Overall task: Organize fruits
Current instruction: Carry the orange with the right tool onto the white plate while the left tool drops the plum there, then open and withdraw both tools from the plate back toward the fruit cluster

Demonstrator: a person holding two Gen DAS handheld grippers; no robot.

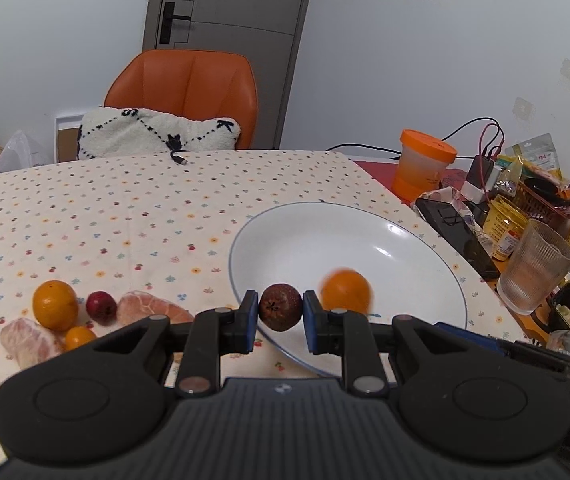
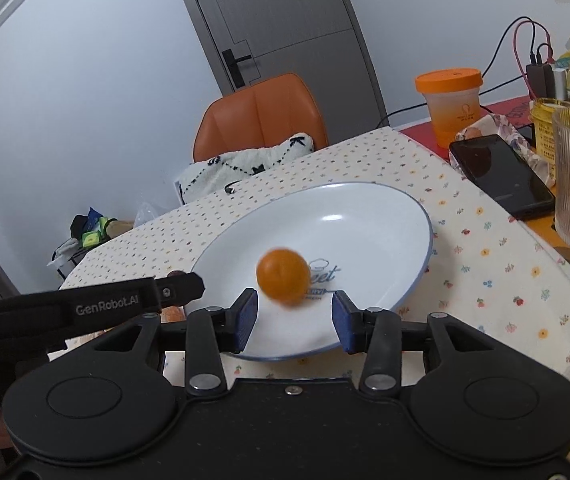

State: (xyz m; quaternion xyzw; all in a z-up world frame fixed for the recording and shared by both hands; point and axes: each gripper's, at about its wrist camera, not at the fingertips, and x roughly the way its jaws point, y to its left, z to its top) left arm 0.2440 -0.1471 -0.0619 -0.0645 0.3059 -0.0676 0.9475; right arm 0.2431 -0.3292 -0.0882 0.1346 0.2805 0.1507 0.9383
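Over glossy plate [image 1: 425, 240], left gripper [image 1: 280, 312] pinches wrinkly fruit [image 1: 280, 306]; right gripper [image 2: 294, 316] gapes, perhaps an orange [image 2: 283, 276].

A white, blue-rimmed ceramic plate [image 1: 285, 232] sits on the flower-dotted tablecloth [image 1: 105, 208], a blurred orange citrus fruit [image 1: 345, 290] in it. Left of the plate lie a larger orange [image 1: 55, 305], a small red fruit [image 1: 101, 307] and peeled pink segments [image 1: 29, 340]. A ribbed clear glass [image 1: 535, 268] stands right; an orange-lidded cup [image 1: 423, 166] stands farther back.

The orange [image 2: 283, 276] over the plate [image 2: 365, 208] is motion-blurred.
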